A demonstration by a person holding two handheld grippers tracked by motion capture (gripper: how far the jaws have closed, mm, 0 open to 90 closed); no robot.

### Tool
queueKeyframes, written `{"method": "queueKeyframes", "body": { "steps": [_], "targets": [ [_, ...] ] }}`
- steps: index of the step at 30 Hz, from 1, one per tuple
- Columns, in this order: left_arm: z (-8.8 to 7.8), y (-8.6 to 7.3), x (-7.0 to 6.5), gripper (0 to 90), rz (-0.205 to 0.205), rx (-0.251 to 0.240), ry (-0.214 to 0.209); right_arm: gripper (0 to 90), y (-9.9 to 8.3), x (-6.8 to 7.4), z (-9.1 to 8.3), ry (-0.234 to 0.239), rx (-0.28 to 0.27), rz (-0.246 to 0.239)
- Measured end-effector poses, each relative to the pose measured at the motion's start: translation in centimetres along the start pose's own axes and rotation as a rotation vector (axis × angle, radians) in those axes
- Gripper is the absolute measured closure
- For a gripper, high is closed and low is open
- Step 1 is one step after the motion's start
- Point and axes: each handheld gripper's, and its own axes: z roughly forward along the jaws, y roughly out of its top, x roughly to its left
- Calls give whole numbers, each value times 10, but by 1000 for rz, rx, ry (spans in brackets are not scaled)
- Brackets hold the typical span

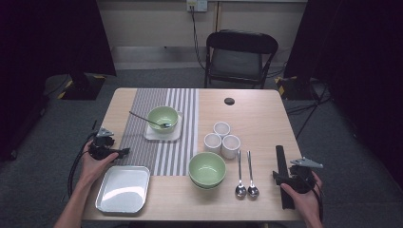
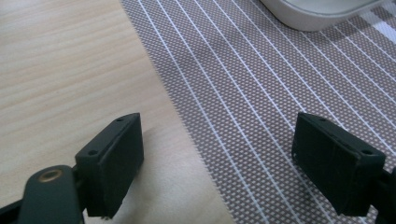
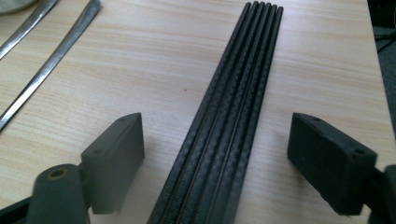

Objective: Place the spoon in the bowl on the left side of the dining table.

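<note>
Black ribbed strip [image 3: 224,130] lies between right claw [image 3: 217,158] pads, untouched.

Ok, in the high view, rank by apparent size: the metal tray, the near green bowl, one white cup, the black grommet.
1. metal tray, largest.
2. near green bowl.
3. white cup; the three cups look alike.
4. black grommet, smallest, though it lies farthest from the camera, which shrinks it a little.

Left gripper [image 2: 219,154] hanging with jaws standing wide apart, nothing between them, straddling the striped placemat [image 2: 280,93] edge; bare wooden table [image 2: 65,74] lying at left, white dish [image 2: 317,11] edging in at upper right.
</note>
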Motion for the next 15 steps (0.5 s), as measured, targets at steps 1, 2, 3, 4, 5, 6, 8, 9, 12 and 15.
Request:
{"method": "queueKeyframes", "body": {
  "steps": [1, 2, 3, 4, 5, 6, 8, 9, 12, 15],
  "targets": [
    [0, -1, 1, 152, 6, -4, 3, 219, 2, -1, -1, -11, 10, 16],
    [1, -2, 0, 152, -3, -25, 14, 212, 4, -3, -4, -11, -1, 40],
    [1, -4, 0, 145, -5, -40, 19, 211, 6, -5, -8, -6, -21, 63],
    [1, -5, 1, 144, 2, -40, 18, 213, 8, -5, -12, -9, -38, 80],
    [1, -5, 0, 144, 3, -40, 20, 237, 9, -4, -16, -4, -52, 80],
    [1, -5, 0, 144, 2, -40, 21, 286, 11, -1, -19, 17, -63, 73],
    [1, -5, 0, 144, 2, -40, 19, 340, 13, 7, -22, 52, -66, 37],
    [1, -5, 0, 143, 3, -40, 20, 366, 14, 11, -23, 59, -63, 16],
    [1, -5, 1, 143, 7, -37, 19, 492, 14, 21, -24, 89, -61, -17],
    [1, -5, 1, 144, 7, -37, 19, 593, 12, 23, -22, 87, -42, -40]
  ]
}}
